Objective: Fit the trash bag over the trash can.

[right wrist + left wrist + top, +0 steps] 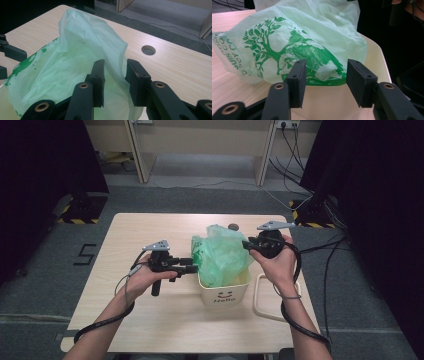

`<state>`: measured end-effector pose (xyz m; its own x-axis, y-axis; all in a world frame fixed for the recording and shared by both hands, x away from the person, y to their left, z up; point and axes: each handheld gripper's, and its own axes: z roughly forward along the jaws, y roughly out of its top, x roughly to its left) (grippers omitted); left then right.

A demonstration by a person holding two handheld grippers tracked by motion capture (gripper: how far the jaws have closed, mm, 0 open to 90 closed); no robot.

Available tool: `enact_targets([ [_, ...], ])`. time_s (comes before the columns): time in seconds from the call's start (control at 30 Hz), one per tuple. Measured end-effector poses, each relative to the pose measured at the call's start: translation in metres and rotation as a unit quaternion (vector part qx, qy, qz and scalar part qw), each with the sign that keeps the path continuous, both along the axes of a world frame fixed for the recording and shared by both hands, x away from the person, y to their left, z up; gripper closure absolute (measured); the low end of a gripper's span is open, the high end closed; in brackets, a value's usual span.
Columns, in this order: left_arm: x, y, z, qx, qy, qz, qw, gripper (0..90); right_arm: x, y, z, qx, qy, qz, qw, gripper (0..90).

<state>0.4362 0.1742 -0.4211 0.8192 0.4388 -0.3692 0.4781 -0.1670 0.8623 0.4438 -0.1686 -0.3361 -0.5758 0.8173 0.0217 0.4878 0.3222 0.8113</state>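
Observation:
A thin green plastic bag (220,252) printed with a tree bulges out of a small cream bin (225,295) with a smiley face, at the middle of the wooden table (150,225). My left gripper (194,265) lies level against the bin's left side. In its own view the left gripper (325,75) stands open, with the bag's (294,37) lower edge and the bin's rim (374,57) just beyond the pads. My right gripper (246,245) reaches in from the bag's right. It (115,75) is open, with a raised fold of the bag (75,50) between its pads.
A cream lid (260,302) lies flat on the table right of the bin, under my right forearm. A round cable hole (233,226) sits in the table behind the bag. Cables trail over the floor at the right. Bare tabletop spreads to the left and front.

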Motion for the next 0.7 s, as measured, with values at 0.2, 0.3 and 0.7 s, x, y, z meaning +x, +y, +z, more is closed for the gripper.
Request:
enact_targets([
  [0.2, -0.0003, -0.0025, 0.0003, -0.006, -0.005, -0.012, 0.9999, 63.2, -0.0013, -0.0007, -0.0005, 0.005, 0.001, -0.002, 1.0, 68.0],
  [0.3, -0.0004, -0.0031, 0.0012, -0.01, -0.006, -0.016, 0.9998, 70.3, -0.0013, -0.0012, -0.0013, 0.005, 0.002, -0.001, 1.0, 68.3],
  [0.7, -0.0009, -0.0064, 0.0045, -0.004, -0.011, -0.014, 0.9998, 89.5, -0.0026, -0.0022, -0.0028, 0.007, 0.003, -0.001, 1.0, 70.1],
])
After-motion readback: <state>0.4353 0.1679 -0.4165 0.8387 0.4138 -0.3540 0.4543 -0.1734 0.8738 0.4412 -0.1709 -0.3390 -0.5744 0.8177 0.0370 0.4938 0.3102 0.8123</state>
